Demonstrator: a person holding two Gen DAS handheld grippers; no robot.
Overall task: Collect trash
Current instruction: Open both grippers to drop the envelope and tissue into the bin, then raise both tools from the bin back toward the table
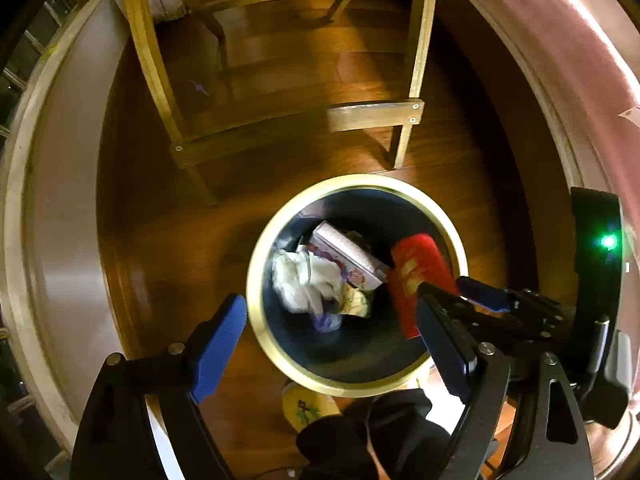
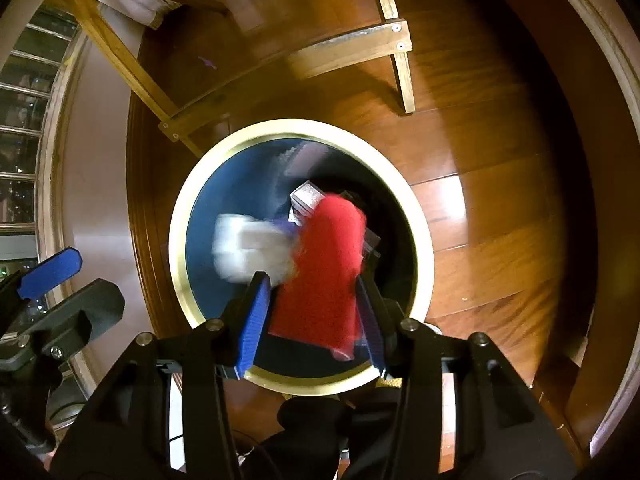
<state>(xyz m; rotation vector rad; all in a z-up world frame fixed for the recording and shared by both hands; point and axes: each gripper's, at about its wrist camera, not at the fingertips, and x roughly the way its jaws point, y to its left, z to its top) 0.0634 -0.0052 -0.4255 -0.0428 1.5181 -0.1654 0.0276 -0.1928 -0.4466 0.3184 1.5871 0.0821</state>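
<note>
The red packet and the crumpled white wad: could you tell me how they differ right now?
The red packet is smooth-sided and elongated; the white wad is crumpled and shapeless. The red packet lies between the right gripper's parted fingers at the bin's right side; the white wad sits left of it, near no finger. Both are inside the gold-rimmed bin.

No lettering can be read; the red packet's (image 1: pixel 420 280) yellow print is blurred.
</note>
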